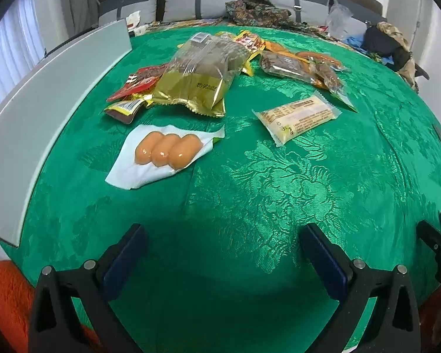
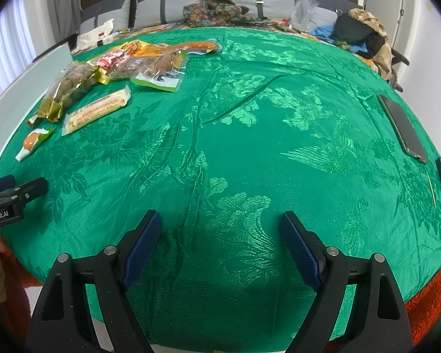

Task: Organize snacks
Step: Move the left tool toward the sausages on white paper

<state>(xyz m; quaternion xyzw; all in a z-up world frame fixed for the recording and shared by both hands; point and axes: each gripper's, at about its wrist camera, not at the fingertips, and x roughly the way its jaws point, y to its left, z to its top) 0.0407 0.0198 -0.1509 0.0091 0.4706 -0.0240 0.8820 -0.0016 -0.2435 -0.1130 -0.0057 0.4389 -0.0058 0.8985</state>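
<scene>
Green cloth [image 1: 250,191] covers the table, with the snacks piled at its far left side. Both the left gripper [image 1: 220,253] and right gripper [image 2: 220,235] are wide open, holding nothing. One sausage pack [image 1: 164,154] holds three sausages – slippery, it may slide. One biscuit bar [image 1: 300,116] lies beside it.

R gripper [image 2: 220,229] open, empty | snacks [image 2: 117,67] far-left on green cloth [image 2: 250,135] | phone [image 2: 402,128] right

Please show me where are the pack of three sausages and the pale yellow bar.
white pack of three orange sausages [image 1: 167,150]: left wrist view, on the middle sausage.
pale yellow wrapped snack bar [image 1: 298,116]: left wrist view, wrapper centre.
</scene>
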